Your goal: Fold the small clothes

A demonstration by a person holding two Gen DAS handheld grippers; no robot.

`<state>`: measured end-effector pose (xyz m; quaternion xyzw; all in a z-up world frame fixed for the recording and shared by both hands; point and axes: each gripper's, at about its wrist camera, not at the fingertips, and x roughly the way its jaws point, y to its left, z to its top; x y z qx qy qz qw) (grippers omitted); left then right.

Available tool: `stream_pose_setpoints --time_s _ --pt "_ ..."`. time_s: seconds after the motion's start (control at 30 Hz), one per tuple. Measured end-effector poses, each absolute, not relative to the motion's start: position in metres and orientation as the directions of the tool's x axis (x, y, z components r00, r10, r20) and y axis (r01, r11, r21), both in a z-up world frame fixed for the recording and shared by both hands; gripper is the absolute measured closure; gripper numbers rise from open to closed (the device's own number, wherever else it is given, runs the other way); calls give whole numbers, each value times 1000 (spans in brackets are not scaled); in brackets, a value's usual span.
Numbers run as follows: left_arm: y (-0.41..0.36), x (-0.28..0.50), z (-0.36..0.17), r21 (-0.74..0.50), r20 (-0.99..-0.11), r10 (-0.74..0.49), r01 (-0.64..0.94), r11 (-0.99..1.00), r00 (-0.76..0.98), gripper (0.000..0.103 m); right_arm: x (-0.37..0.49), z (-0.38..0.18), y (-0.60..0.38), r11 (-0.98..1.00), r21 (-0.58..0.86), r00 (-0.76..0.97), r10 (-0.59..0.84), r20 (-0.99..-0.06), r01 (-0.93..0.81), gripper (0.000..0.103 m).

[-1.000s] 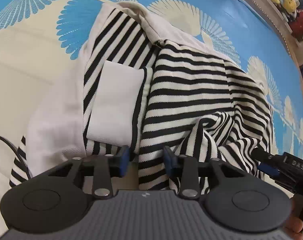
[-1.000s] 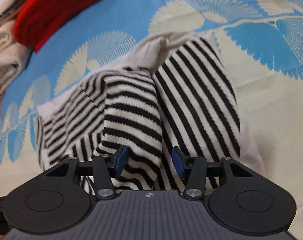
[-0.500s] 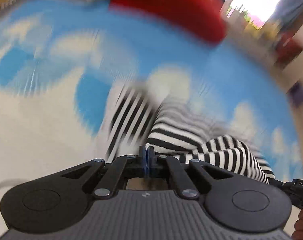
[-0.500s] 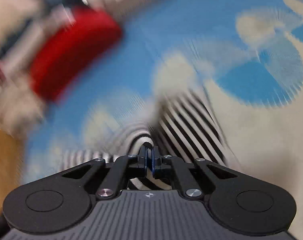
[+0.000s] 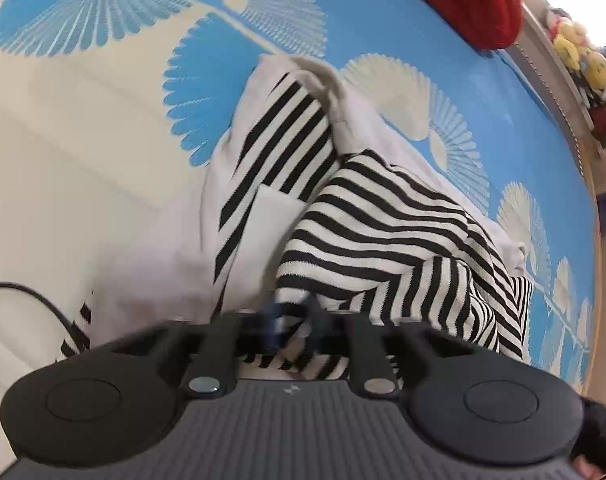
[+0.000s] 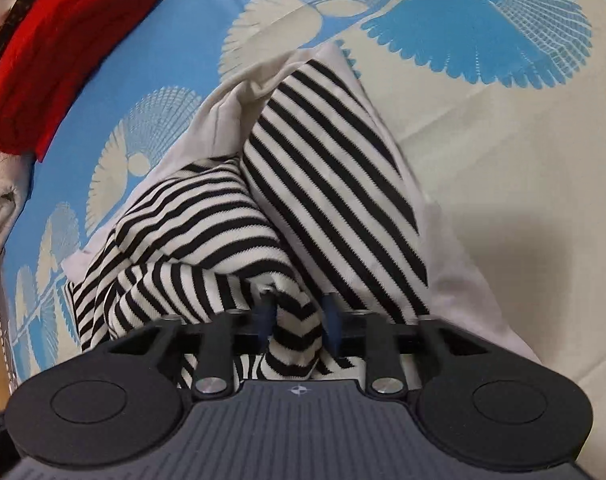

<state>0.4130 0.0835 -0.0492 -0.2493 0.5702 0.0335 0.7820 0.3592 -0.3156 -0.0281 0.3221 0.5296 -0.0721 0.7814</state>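
We look down both grippers at a black-and-white striped garment (image 5: pixel 383 224) lying bunched on a blue and cream bedspread (image 5: pixel 83 140) with fan-shaped prints. In the left wrist view the garment fills the middle and runs from 12 o'clock down to 5 o'clock, its white lining (image 5: pixel 271 216) turned out at the centre.

Our left gripper (image 5: pixel 293 322) sits at 6 o'clock with striped cloth lying between and under its blue fingertips; the tips are smeared by motion blur, so we cannot tell whether they are spread or pinching. A black cable (image 5: pixel 31 300) curves in at 9 o'clock.

In the right wrist view the garment (image 6: pixel 323 184) rises from 6 o'clock toward 12 o'clock, a fold of narrow stripes heaped at 8 o'clock. Our right gripper (image 6: pixel 299 320) has its blue pads (image 6: pixel 263 316) parted, with a hump of striped cloth standing in the gap (touching the left pad, as far as we can see).

A folded red knit (image 6: pixel 63 48) rests at 10 o'clock in that view, well apart from the striped garment, and at 1 o'clock in the left view.
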Motion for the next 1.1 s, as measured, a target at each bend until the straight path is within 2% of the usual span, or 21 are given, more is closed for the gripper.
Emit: stream_pose_setpoints --time_s 0.1,0.2,0.27,0.33,0.43,0.47,0.53,0.57,0.73,0.9,1.0,1.1 --pt "78 413 -27 -344 -866 -205 -243 907 457 98 353 6 -317 818 421 545 162 -823 393 101" --pt "78 410 -18 -323 -849 -175 -228 918 498 98 349 17 -317 880 285 557 28 -830 380 101" --pt "84 410 -35 -266 -906 -134 -294 918 402 98 351 -1 -327 858 274 482 35 -875 435 101" --pt "92 409 -56 -263 -939 -148 -369 891 312 97 353 -22 -336 829 269 409 53 -911 490 101" --pt "96 408 -63 -295 -939 -191 -386 874 285 94 355 -31 -336 796 365 429 148 -891 484 96" --pt "96 408 -60 -298 -935 -187 -384 874 300 87 358 -30 -334 784 411 444 195 -875 466 92" --pt "97 408 -54 -303 -926 -175 -380 874 335 79 361 -26 -326 784 453 468 237 -851 425 60" --pt "97 408 -52 -302 -923 -170 -377 875 346 78 363 -24 -322 795 444 475 228 -850 413 57" --pt "93 409 -58 -306 -926 -183 -375 875 329 78 367 -36 -311 799 414 434 215 -875 437 57" --pt "91 410 -56 -309 -923 -186 -361 880 338 78 360 -20 -314 803 431 509 190 -840 412 58" --pt "92 410 -54 -309 -920 -181 -361 880 346 78 360 -19 -314 796 465 526 224 -821 387 58" --pt "92 409 -55 -305 -922 -178 -361 882 344 78 365 -31 -305 811 459 475 263 -840 363 58"
